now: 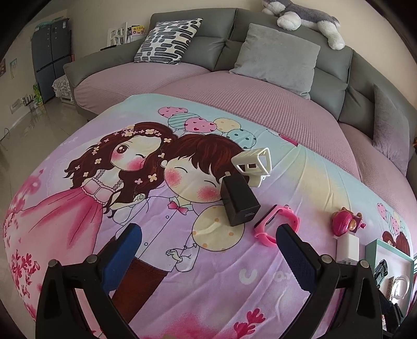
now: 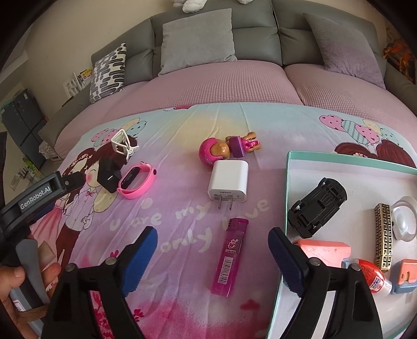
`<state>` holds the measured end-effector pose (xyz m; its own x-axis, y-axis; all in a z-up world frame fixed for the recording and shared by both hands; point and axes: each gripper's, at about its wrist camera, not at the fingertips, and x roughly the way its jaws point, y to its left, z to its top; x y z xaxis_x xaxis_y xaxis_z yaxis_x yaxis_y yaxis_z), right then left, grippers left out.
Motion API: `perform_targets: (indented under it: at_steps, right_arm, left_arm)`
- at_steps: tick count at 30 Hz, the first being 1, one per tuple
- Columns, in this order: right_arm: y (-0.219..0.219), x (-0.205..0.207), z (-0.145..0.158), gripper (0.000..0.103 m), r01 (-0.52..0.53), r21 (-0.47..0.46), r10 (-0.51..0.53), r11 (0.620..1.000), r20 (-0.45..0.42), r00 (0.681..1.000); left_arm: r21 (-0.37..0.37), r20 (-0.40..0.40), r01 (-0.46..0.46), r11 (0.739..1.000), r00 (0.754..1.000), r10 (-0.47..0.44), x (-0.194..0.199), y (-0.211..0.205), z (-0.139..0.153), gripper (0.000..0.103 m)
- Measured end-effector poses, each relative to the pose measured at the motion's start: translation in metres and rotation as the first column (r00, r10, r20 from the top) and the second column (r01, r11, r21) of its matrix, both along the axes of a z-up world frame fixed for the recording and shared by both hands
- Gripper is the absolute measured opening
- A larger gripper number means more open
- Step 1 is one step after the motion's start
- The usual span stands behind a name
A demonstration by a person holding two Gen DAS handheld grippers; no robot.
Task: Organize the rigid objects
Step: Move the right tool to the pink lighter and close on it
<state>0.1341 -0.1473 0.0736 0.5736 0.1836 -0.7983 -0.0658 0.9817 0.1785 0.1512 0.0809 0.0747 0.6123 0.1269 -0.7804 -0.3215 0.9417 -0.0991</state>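
Magenta plastic lighter (image 2: 230, 256) is lying between the gaping right tongs (image 2: 212, 246) (left tongs (image 1: 207, 241) also spread, empty), probably light, slick, best pinched across its long flat sides.

Home living room: sofa (image 1: 260, 36), cushions (image 2: 198, 36)

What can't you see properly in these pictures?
- Tray: the right wrist view's edge cuts off its right side; in the left wrist view only a corner shows.
- Glue bottle: its left end sits behind the right hand-held gripper, and the label print is too small to read.
- White charger: in the left wrist view, the left hand-held gripper hides its lower end.
- Plush toy: cropped at the top.
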Motion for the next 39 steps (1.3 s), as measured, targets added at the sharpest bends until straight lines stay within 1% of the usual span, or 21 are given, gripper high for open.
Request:
perform_targets:
  at_steps: [2, 7, 10, 13, 17, 20, 25, 27, 31, 33, 35, 37, 39]
  right_arm:
    - [0.0, 0.0, 0.001, 0.1, 0.001, -0.003, -0.001, 1.0, 0.006, 1.0]
    - [0.0, 0.0, 0.001, 0.1, -0.004, 0.032, 0.004, 0.999, -0.002, 1.0]
    - [0.004, -0.001, 0.001, 0.1, -0.017, 0.037, 0.017, 0.999, 0.002, 1.0]
    - [0.008, 0.0, -0.004, 0.1, -0.028, 0.028, 0.028, 0.999, -0.019, 0.999]
    - [0.013, 0.002, -0.012, 0.1, -0.047, 0.041, 0.049, 0.998, -0.044, 0.998]
    - [0.017, 0.002, -0.016, 0.099, -0.055, 0.031, 0.056, 0.998, -0.057, 0.997]
    - [0.019, 0.005, -0.026, 0.088, -0.045, 0.008, 0.045, 0.999, -0.099, 0.994]
    - [0.018, 0.006, -0.03, 0.082, -0.039, 0.006, 0.04, 0.999, -0.118, 0.992]
    - [0.021, 0.007, -0.032, 0.071, -0.041, -0.026, 0.037, 0.999, -0.125, 0.991]
    - [0.022, 0.006, -0.033, 0.059, -0.042, -0.022, 0.039, 0.999, -0.128, 0.991]
    - [0.023, 0.006, -0.033, 0.056, -0.04, -0.043, 0.034, 0.998, -0.124, 0.992]
    - [0.024, 0.006, -0.033, 0.05, -0.033, -0.064, 0.026, 0.997, -0.117, 0.993]
    - [0.025, 0.007, -0.034, 0.039, -0.035, -0.06, 0.028, 0.998, -0.116, 0.993]
  left_arm:
    - [0.017, -0.018, -0.005, 1.0, 1.0, 0.005, 0.0, 0.002, -0.003, 0.102]
    - [0.016, -0.04, -0.015, 1.0, 0.999, 0.016, -0.001, 0.009, -0.007, 0.102]
    - [0.034, -0.065, -0.018, 0.999, 0.998, 0.02, -0.001, 0.012, -0.011, 0.102]
    - [0.044, -0.082, -0.019, 0.999, 0.996, 0.023, -0.001, 0.016, -0.015, 0.102]
    - [0.038, -0.101, -0.025, 0.999, 0.994, 0.028, -0.001, 0.022, -0.02, 0.102]
    - [0.037, -0.114, -0.032, 0.999, 0.993, 0.036, -0.001, 0.026, -0.024, 0.102]
    - [0.035, -0.124, -0.045, 0.998, 0.991, 0.049, -0.001, 0.032, -0.028, 0.102]
    - [0.027, -0.123, -0.047, 0.999, 0.991, 0.05, -0.001, 0.034, -0.029, 0.102]
    - [0.023, -0.127, -0.045, 0.999, 0.991, 0.047, 0.0, 0.036, -0.032, 0.102]
    - [0.02, -0.131, -0.046, 0.999, 0.99, 0.048, 0.0, 0.037, -0.033, 0.102]
    - [0.017, -0.132, -0.05, 0.999, 0.99, 0.052, 0.001, 0.038, -0.034, 0.102]
    - [0.014, -0.13, -0.054, 0.998, 0.99, 0.055, 0.001, 0.039, -0.035, 0.102]
    - [0.009, -0.128, -0.054, 0.998, 0.99, 0.055, 0.001, 0.039, -0.035, 0.102]
